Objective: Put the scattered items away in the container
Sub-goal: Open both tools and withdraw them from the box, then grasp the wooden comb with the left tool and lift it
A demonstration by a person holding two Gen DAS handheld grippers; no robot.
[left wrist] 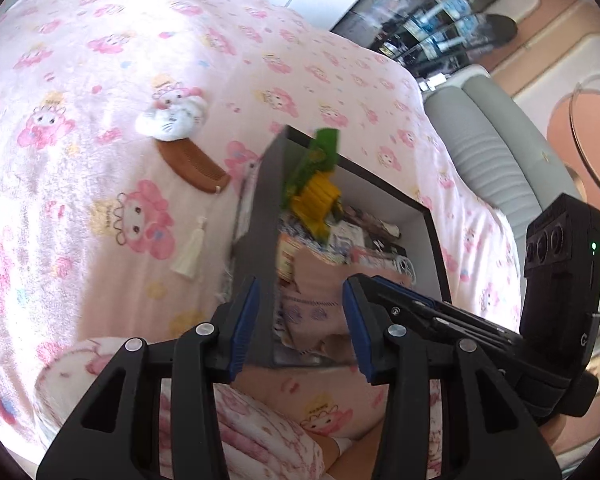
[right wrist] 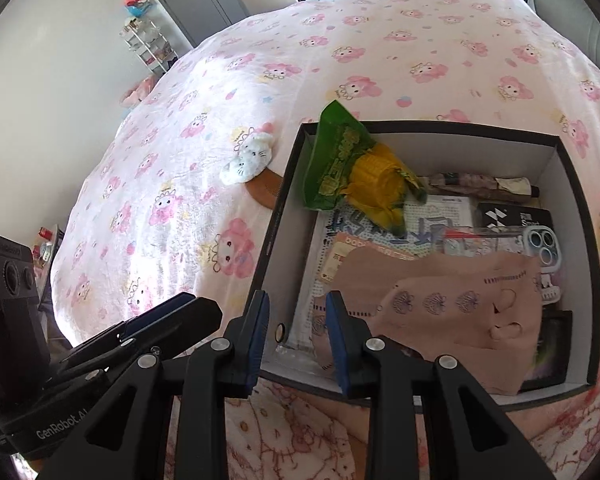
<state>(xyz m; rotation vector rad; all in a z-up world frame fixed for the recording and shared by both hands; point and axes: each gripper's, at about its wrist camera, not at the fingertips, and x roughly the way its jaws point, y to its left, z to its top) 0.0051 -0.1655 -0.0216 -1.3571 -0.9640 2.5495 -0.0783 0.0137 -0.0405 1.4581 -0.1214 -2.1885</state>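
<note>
Nearest, in the left wrist view: left gripper (left wrist: 298, 326) angled downward over the near-left corner of the box (left wrist: 260, 216), fingers (left wrist: 244, 324) parted about halfway, nothing between them, box wall showing in the gap. To its right, right gripper (left wrist: 432, 312) seen side-on, reaching toward the box's near edge.

In the right wrist view: right gripper (right wrist: 298, 336) tilted steeply down above the near wall of the box (right wrist: 276, 232), blue-padded fingers (right wrist: 338, 340) a modest gap apart and empty. Left gripper (right wrist: 168, 316) just beside it on the left, over the bed.

Beyond the fingertips, inside the box: beige patterned cloth (right wrist: 452, 312) lying over papers, a phone case (right wrist: 540, 248) at the right wall, and a green and yellow snack packet (right wrist: 360, 168) propped against the far-left corner, its top sticking above the rim.

Farther out, still on the pink cartoon-print bedspread (right wrist: 380, 40) left of the box: brown wooden comb (left wrist: 192, 166) with a cream tassel (left wrist: 190, 252), and touching the comb's far end, a white plush cat toy (left wrist: 172, 118).
</note>
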